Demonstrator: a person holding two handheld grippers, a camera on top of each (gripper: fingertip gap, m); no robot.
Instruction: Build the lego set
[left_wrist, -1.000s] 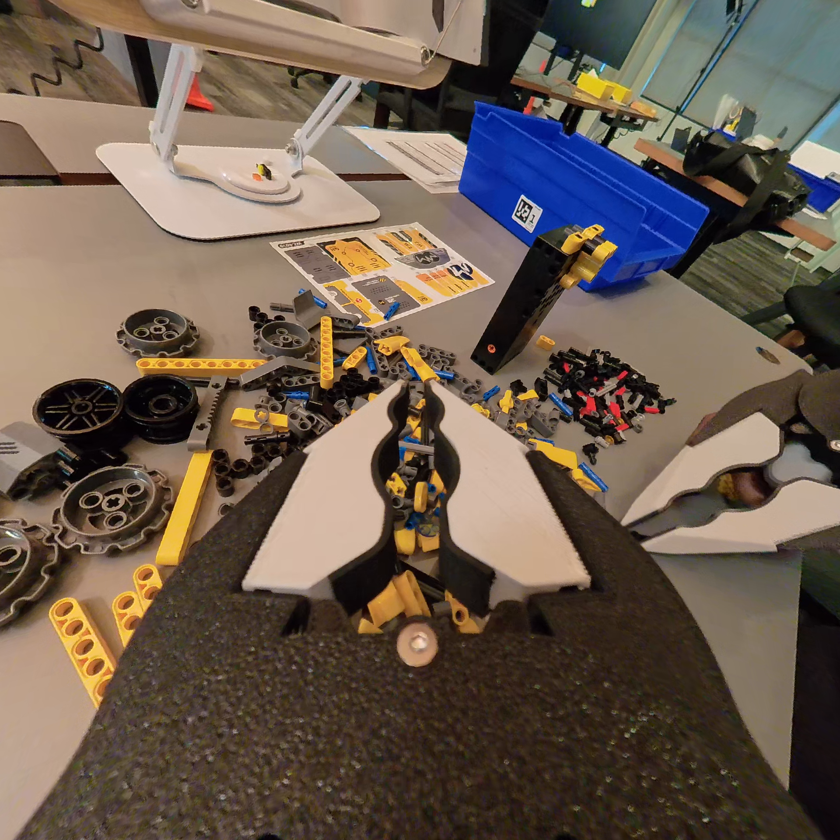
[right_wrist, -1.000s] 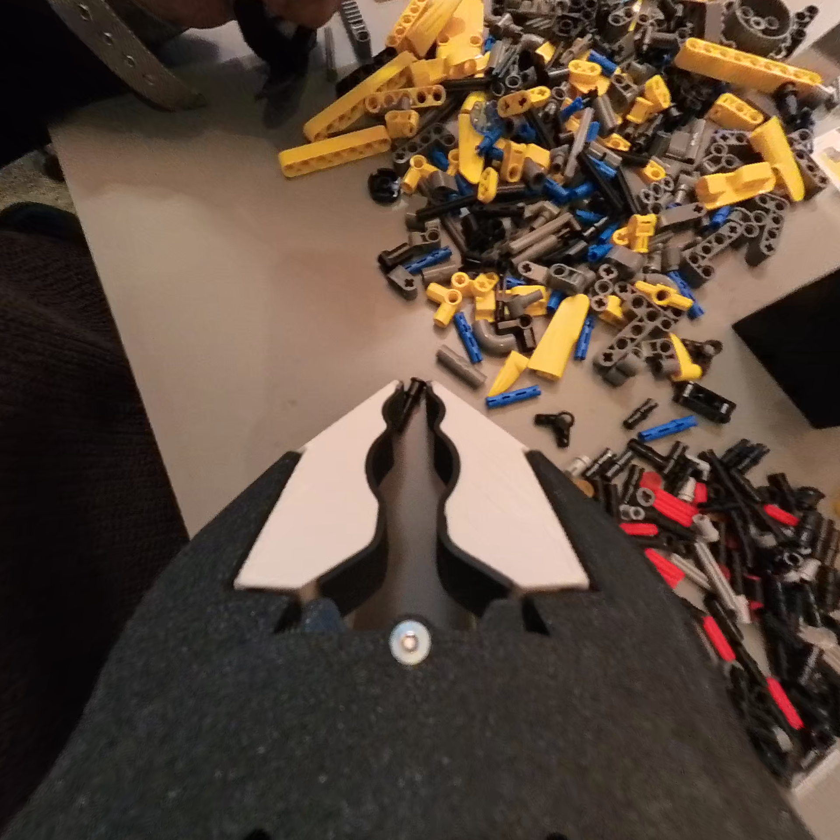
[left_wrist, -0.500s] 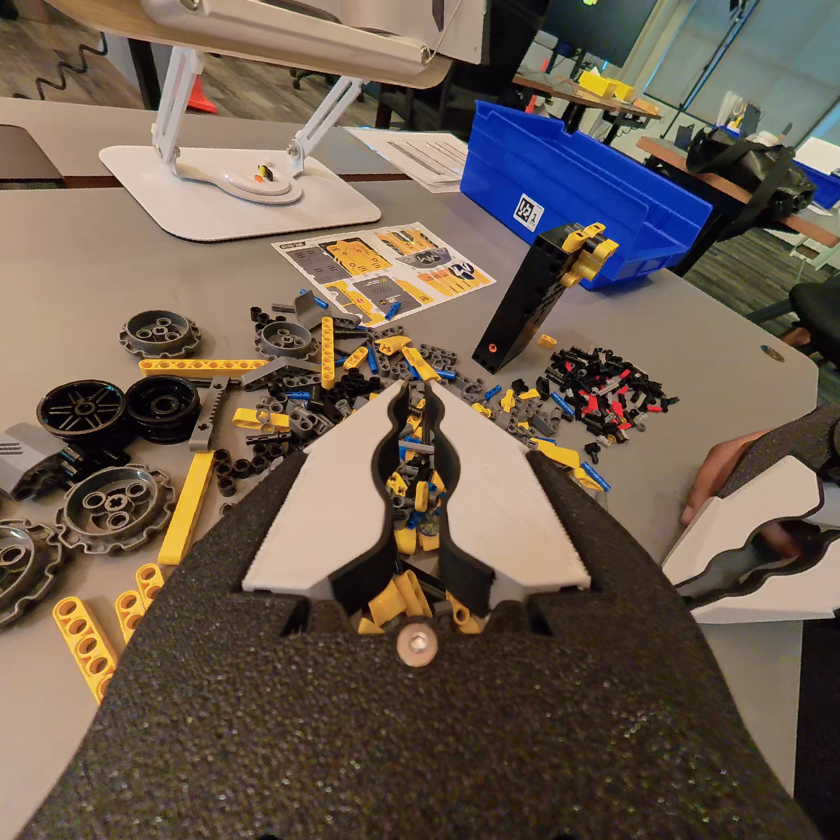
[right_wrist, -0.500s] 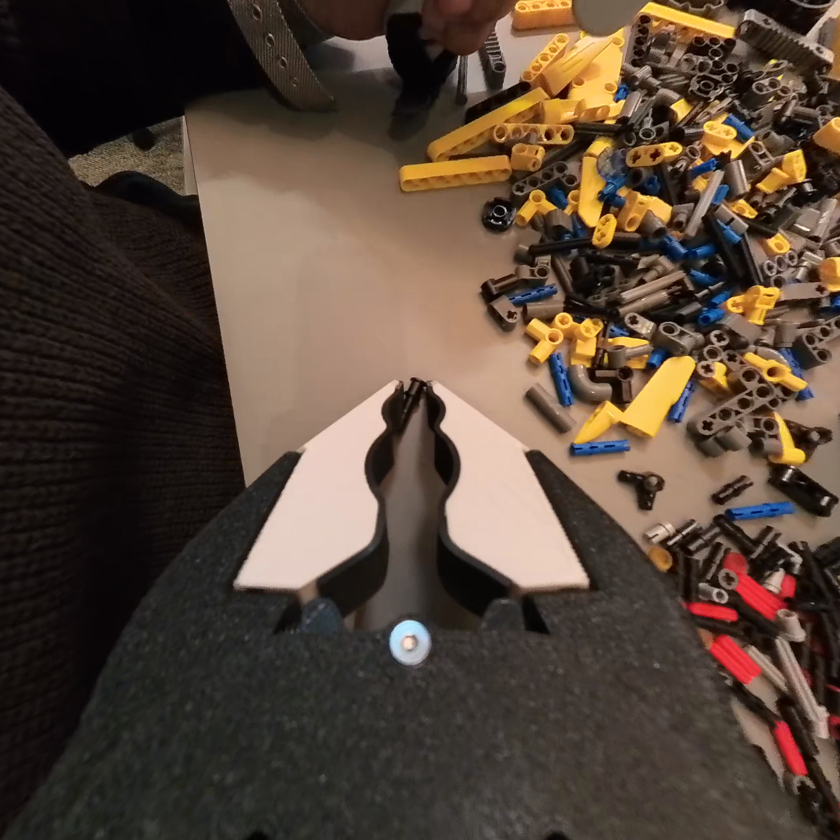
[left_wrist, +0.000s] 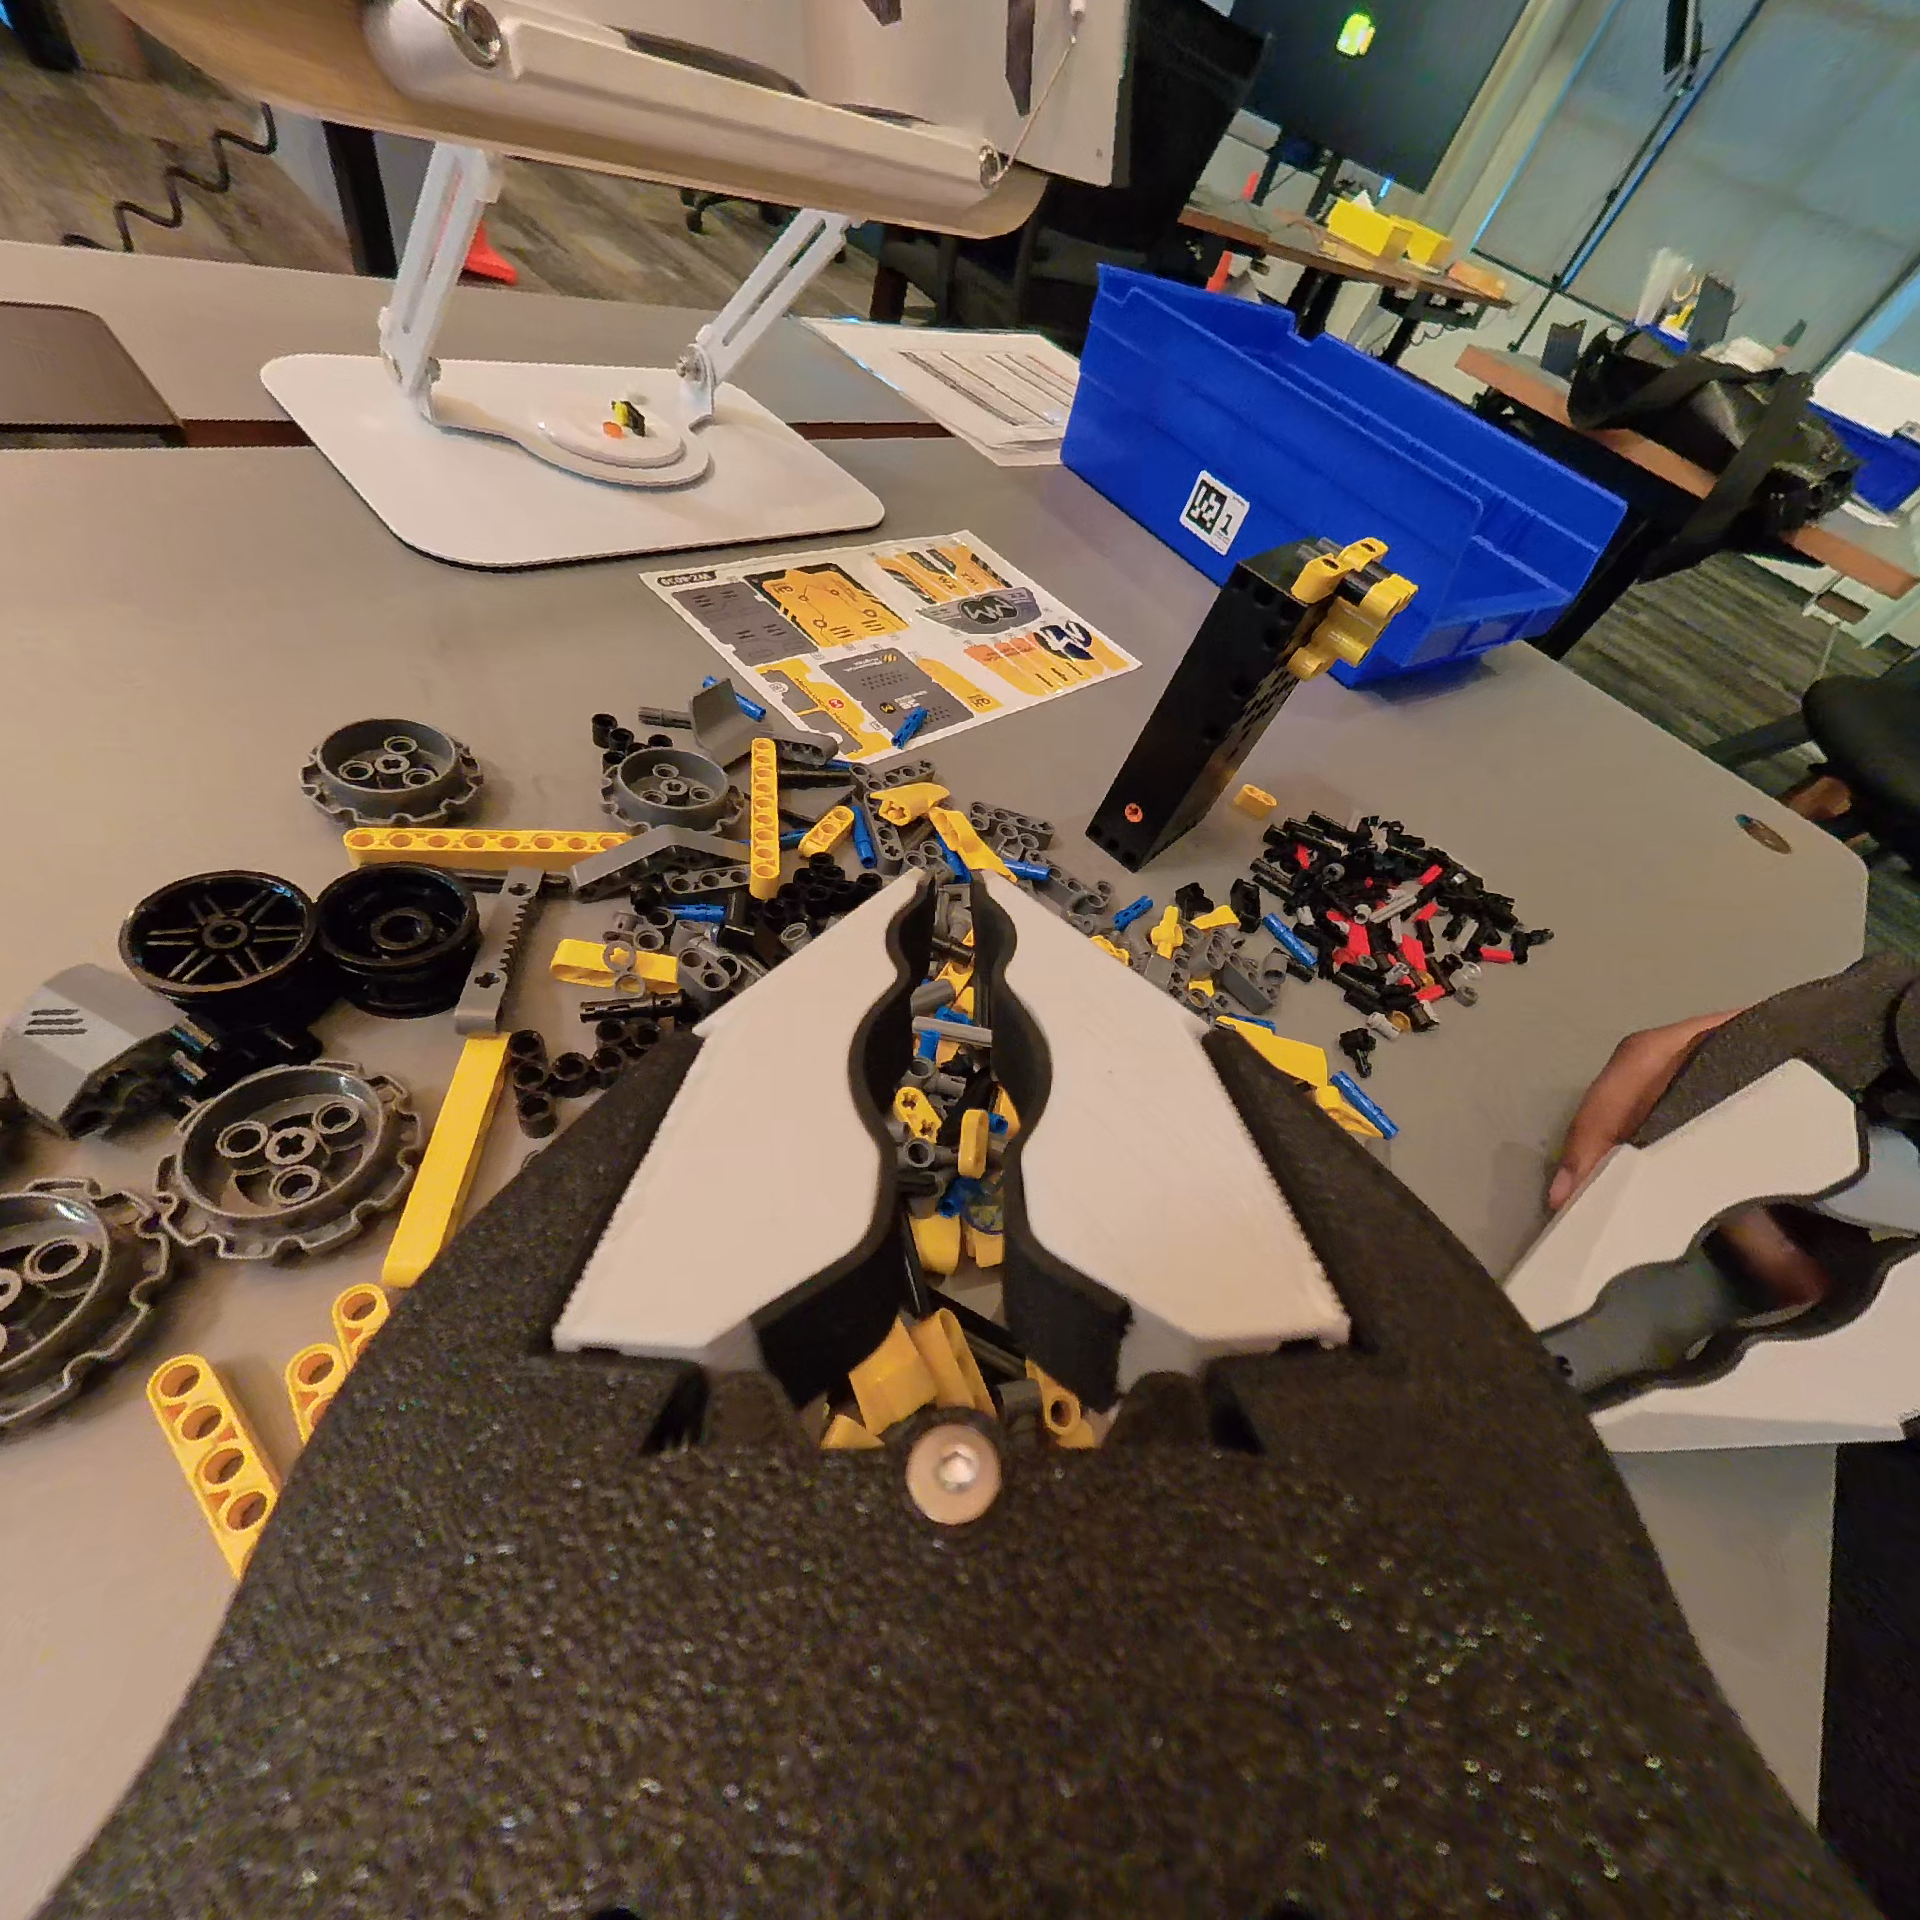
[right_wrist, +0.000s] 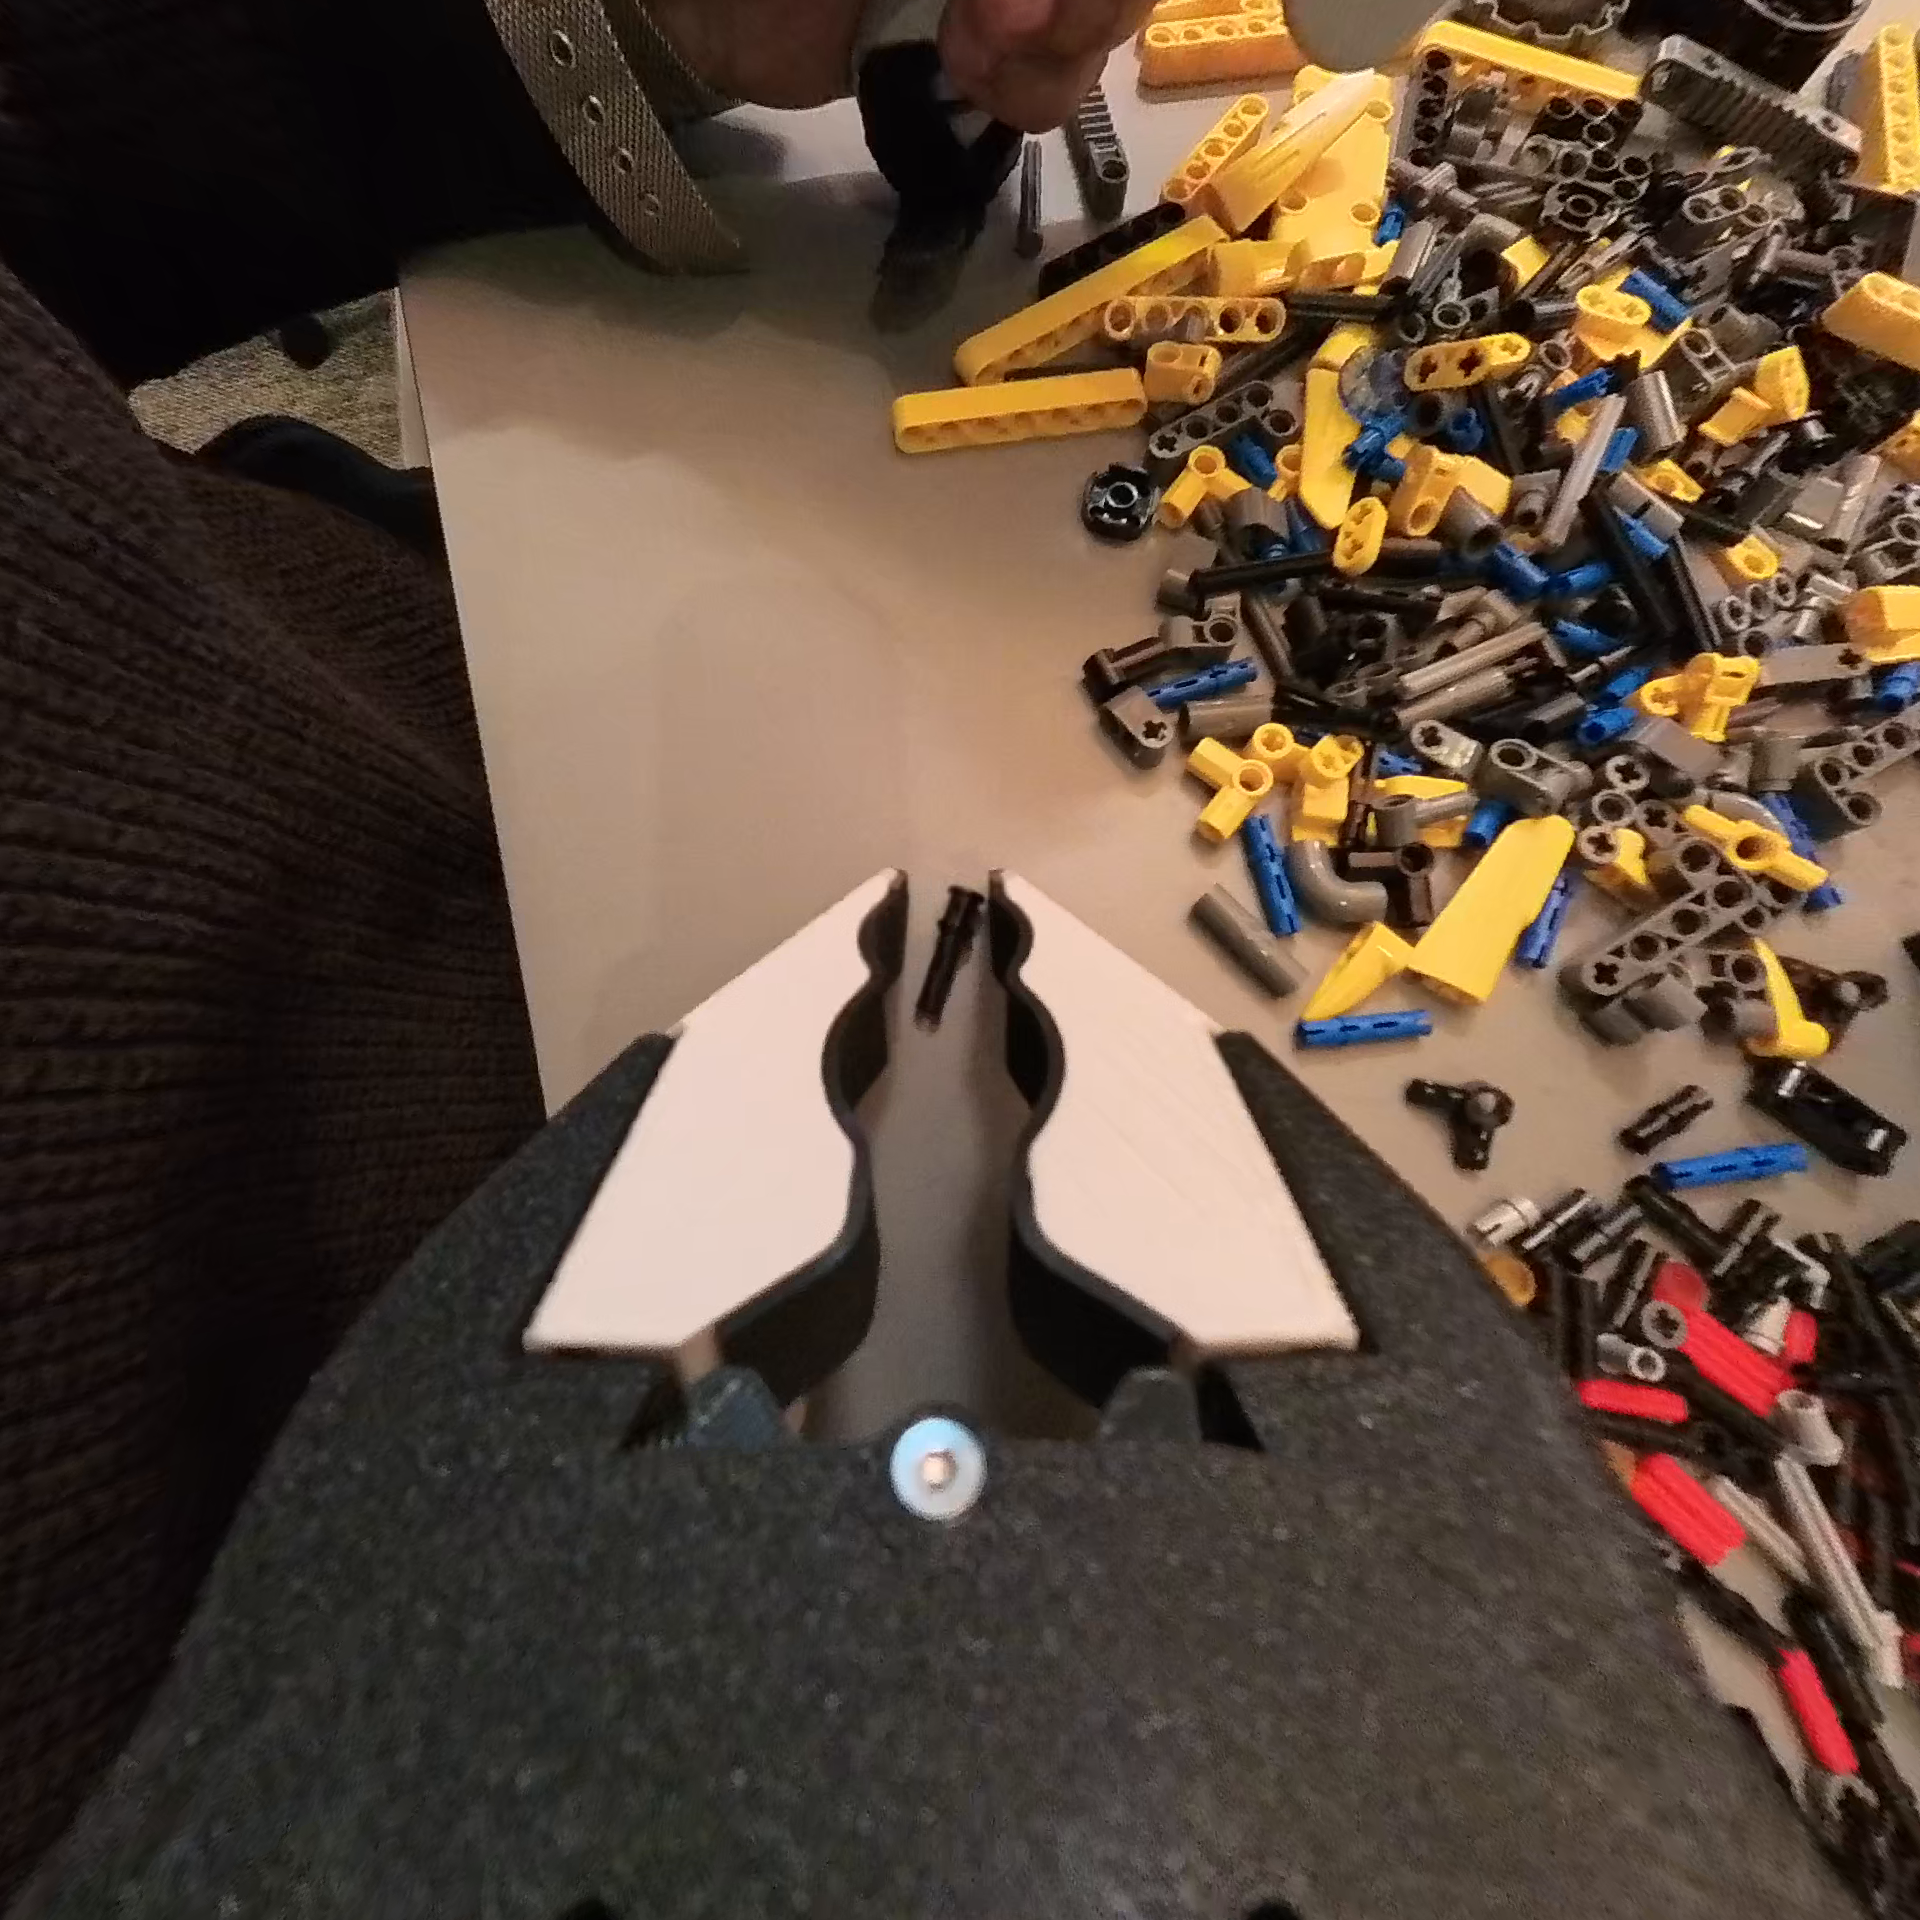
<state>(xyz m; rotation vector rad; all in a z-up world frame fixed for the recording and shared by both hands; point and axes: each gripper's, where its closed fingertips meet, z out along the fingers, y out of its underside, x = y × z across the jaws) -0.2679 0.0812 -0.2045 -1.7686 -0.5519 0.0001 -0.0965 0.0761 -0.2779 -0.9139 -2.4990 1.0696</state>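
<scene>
My right gripper (right_wrist: 945, 883) is open a little, low over the grey table (right_wrist: 727, 623) near its edge. A small black pin (right_wrist: 945, 956) lies loose between its fingers, touching neither. The gripper also shows in the left wrist view (left_wrist: 1558, 1340), at the right. My left gripper (left_wrist: 951, 883) hovers over a heap of yellow, grey, blue and black building pieces (left_wrist: 810, 883). Its jaws are almost together and I see nothing gripped. A pile of red and black pins (right_wrist: 1714, 1382) lies to the right of the right gripper.
A black beam column with yellow parts (left_wrist: 1216, 727) stands behind the heap. Nearby are a blue bin (left_wrist: 1351, 468), a sticker sheet (left_wrist: 894, 634) and a white stand base (left_wrist: 520, 488). Black wheels (left_wrist: 218, 935) and grey gears (left_wrist: 291, 1153) lie left. A dark knit sleeve (right_wrist: 208, 831) borders the table edge.
My right gripper moved back toward the table's near edge, opened and let go of the black pin, which now lies between its fingers. The left gripper has barely moved.
</scene>
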